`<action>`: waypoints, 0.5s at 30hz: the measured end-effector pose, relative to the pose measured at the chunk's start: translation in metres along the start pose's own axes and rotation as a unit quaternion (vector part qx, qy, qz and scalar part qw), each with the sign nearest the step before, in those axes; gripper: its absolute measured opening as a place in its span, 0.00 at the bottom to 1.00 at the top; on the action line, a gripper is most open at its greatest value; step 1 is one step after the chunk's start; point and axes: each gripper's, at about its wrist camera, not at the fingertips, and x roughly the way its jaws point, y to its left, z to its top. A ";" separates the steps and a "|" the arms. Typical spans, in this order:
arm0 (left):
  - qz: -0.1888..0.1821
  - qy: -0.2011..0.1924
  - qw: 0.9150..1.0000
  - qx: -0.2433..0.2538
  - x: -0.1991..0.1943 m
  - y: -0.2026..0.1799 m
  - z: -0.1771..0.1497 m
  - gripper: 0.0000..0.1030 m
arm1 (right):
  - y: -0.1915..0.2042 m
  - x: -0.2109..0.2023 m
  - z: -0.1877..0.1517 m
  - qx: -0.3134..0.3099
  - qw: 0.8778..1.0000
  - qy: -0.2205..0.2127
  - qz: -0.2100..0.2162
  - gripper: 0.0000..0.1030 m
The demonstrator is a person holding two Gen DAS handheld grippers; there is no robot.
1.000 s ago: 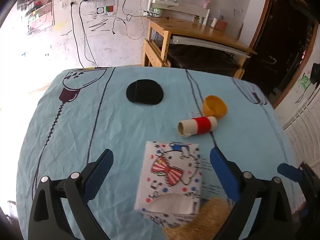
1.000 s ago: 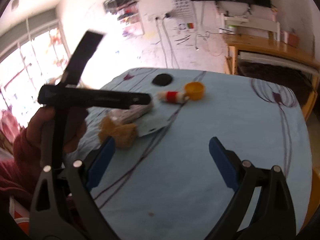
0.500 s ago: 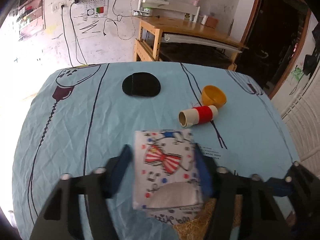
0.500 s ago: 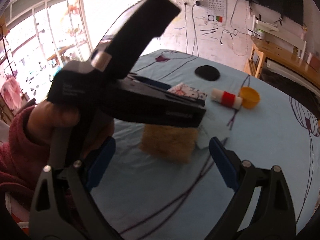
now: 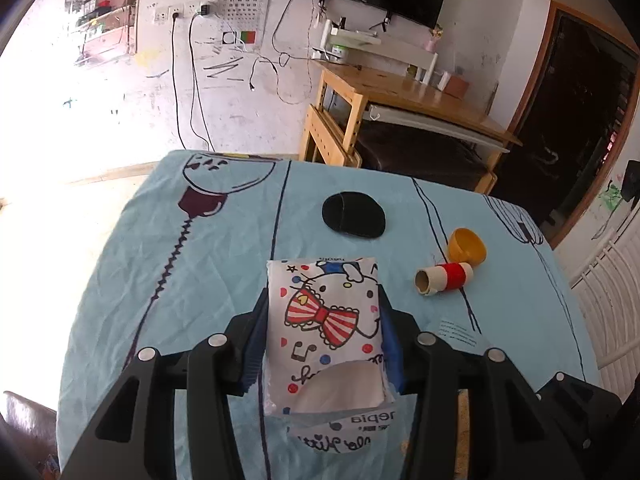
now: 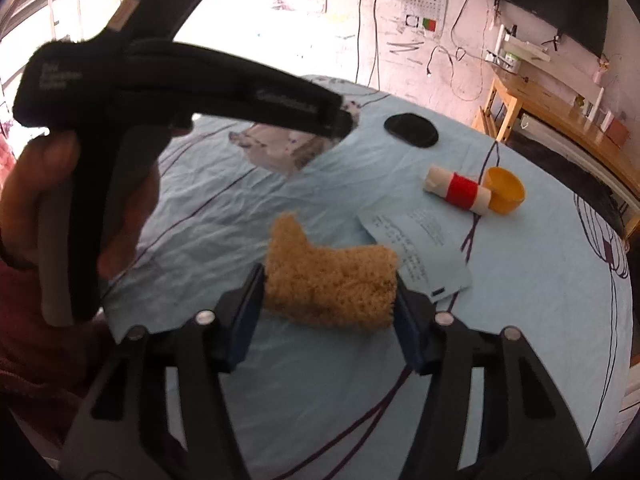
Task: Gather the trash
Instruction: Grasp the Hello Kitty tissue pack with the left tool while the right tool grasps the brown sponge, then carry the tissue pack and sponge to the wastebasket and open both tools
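Note:
A tissue pack (image 5: 324, 320) with a cartoon cat and a red striped bow sits between the blue pads of my left gripper (image 5: 322, 300). Its jaws are closing and press on both sides of the pack. In the right wrist view the same pack (image 6: 280, 148) hangs a little above the cloth, under the left tool held by a hand (image 6: 24, 184). A tan fibrous sponge (image 6: 320, 264) lies on the table. My right gripper (image 6: 328, 280) is closing around it, and both pads touch its ends.
On the light blue tablecloth (image 5: 200, 280) lie a cardboard tube with a red band (image 5: 444, 277), a yellow cup (image 5: 467, 246), a black round pad (image 5: 354, 220) and a pale blue paper slip (image 6: 414, 248). A wooden desk (image 5: 420, 92) stands beyond the table.
The left jaws closed from wide open onto the tissue pack and raised it. The right gripper swung over to the sponge and its jaws narrowed onto it.

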 end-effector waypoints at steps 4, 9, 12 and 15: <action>-0.004 -0.013 1.000 0.009 -0.011 -0.005 -0.002 0.43 | -0.009 -0.017 -0.004 0.019 1.000 -0.024 0.004 0.55; -0.019 -0.025 0.999 0.022 -0.024 -0.019 -0.004 0.43 | -0.032 -0.040 -0.011 0.050 0.997 -0.055 -0.009 0.55; -0.027 -0.028 0.999 0.032 -0.029 -0.030 -0.007 0.43 | -0.050 -0.051 -0.016 0.073 0.995 -0.071 -0.019 0.55; -0.033 -0.030 0.998 0.043 -0.032 -0.042 -0.008 0.43 | -0.070 -0.061 -0.019 0.098 0.991 -0.089 -0.034 0.55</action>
